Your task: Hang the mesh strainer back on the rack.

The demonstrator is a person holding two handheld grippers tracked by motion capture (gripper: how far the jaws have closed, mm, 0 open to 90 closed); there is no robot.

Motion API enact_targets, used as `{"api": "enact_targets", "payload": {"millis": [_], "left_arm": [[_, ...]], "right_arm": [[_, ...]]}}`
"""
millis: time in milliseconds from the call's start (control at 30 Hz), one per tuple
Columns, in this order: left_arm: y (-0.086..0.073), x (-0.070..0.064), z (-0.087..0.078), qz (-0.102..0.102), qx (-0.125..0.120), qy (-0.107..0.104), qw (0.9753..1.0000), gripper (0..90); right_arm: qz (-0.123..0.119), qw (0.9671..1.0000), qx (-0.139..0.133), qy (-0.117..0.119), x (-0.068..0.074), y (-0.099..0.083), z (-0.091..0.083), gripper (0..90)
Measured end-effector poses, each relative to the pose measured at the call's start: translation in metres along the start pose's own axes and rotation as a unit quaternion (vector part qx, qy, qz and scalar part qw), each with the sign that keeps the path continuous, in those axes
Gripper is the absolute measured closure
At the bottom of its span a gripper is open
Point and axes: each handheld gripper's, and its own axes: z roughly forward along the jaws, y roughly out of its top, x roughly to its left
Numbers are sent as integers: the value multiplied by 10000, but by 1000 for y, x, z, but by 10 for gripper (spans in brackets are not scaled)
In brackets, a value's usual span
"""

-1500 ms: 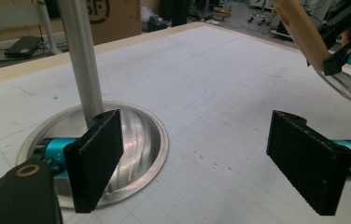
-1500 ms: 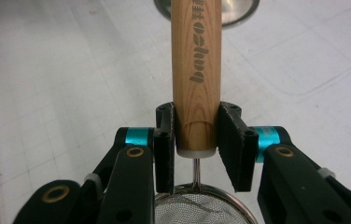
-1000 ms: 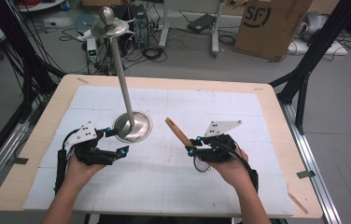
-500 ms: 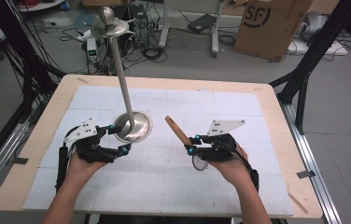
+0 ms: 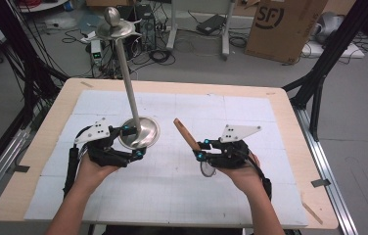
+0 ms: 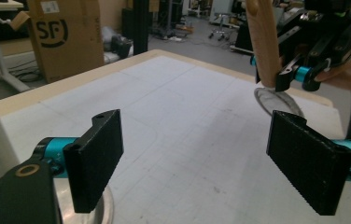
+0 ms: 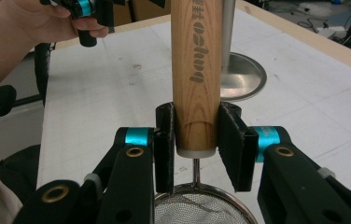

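Nearest you, at the table's front half, your right gripper (image 5: 200, 149) is clamped on the wooden handle (image 7: 197, 70) of a small mesh strainer (image 7: 199, 207); in the right gripper view both jaws press flat against the handle just above its white collar, with the wire stem and the mesh bowl hanging below them. From above, the handle (image 5: 184, 133) slants up and away to the left while the bowl (image 5: 206, 169) sits low by your right hand (image 5: 238, 169), over the white mat (image 5: 231, 117). Your left gripper (image 5: 134, 142) is spread wide with nothing between the jaws, which reach toward the round base (image 5: 140, 133) of a metal stand (image 5: 127, 88), one at its far-left edge and one at its near edge; I cannot tell whether they touch it. In the left gripper view the base (image 6: 100, 210) peeks out low beside one jaw, and the strainer's handle (image 6: 263, 42) is held farther off. Beyond, the stand's pole rises to a small dish and knob (image 5: 112, 17). Past the table a cardboard box (image 5: 282, 24) stands on the floor among cables.
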Motion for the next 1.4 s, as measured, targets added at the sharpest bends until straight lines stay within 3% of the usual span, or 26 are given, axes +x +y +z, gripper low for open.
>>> {"api": "enact_targets", "payload": {"millis": [600, 867, 1133, 1400], "left_arm": [[30, -20, 21, 193, -93, -494, 9986, 191], [37, -29, 32, 277, -79, -732, 9969, 192], [41, -34, 38, 111, -242, -1102, 9935, 191], [47, -42, 46, 303, -213, -1243, 9916, 190]], "right_arm": [[-169, 9991, -321, 199, 9, 7, -2, 683], [-237, 9984, -414, 311, 14, 11, 0, 683], [-332, 9976, -381, 466, 18, 15, 7, 683], [-399, 9967, -396, 579, 22, 18, 12, 683]]}}
